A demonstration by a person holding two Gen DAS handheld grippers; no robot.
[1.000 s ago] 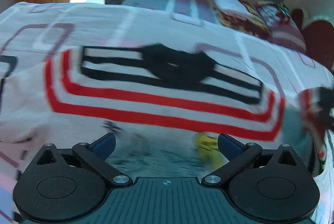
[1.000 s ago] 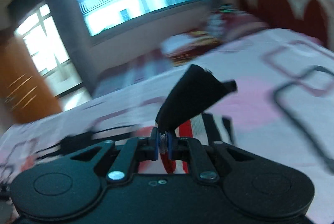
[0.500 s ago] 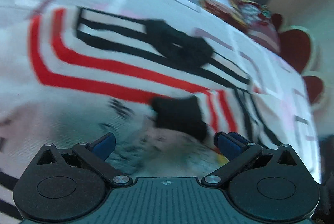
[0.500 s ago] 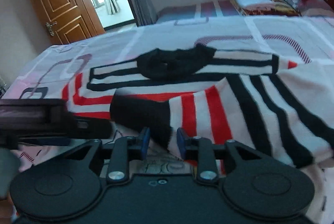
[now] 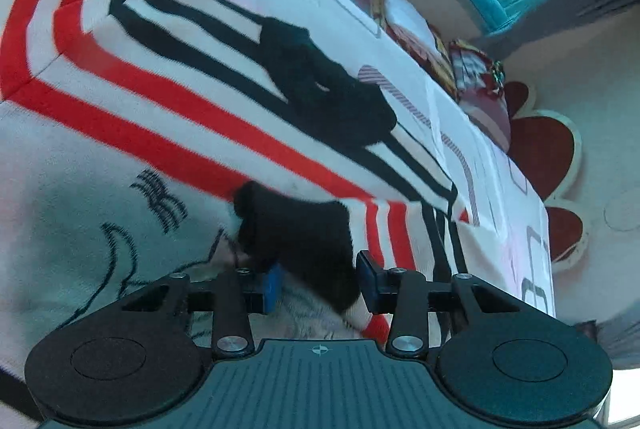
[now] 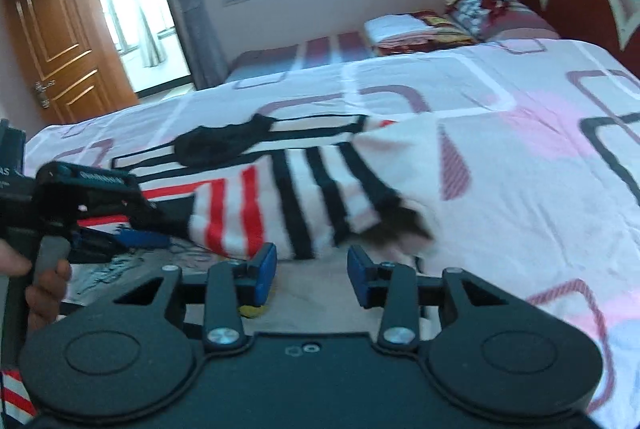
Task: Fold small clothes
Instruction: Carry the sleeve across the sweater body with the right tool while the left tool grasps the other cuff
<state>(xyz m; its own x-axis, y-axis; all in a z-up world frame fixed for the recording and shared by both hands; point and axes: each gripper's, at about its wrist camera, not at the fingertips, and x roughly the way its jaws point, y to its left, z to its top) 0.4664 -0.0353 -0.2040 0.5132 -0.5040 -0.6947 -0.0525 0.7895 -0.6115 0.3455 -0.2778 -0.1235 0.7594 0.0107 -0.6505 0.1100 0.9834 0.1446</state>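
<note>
A small sweater (image 5: 120,101) with red, black and white stripes and a black collar (image 5: 328,97) lies flat on the bed. Its right sleeve (image 6: 288,197) is folded across the body, and the black cuff (image 5: 296,233) lies on the printed front. My left gripper (image 5: 318,283) is open, its fingers standing either side of the cuff. It also shows from the side in the right wrist view (image 6: 132,225). My right gripper (image 6: 312,271) is open and empty, just in front of the folded sleeve.
The bed sheet (image 6: 520,157) is white and pink with rectangle patterns. Folded bedding and pillows (image 6: 440,25) lie at the far end by the red headboard (image 6: 580,1). A wooden door (image 6: 52,41) stands at the far left.
My right gripper carried the sleeve cuff over the sweater body, opened and let it go, then drew back. My left gripper narrowed from wide open around the cuff.
</note>
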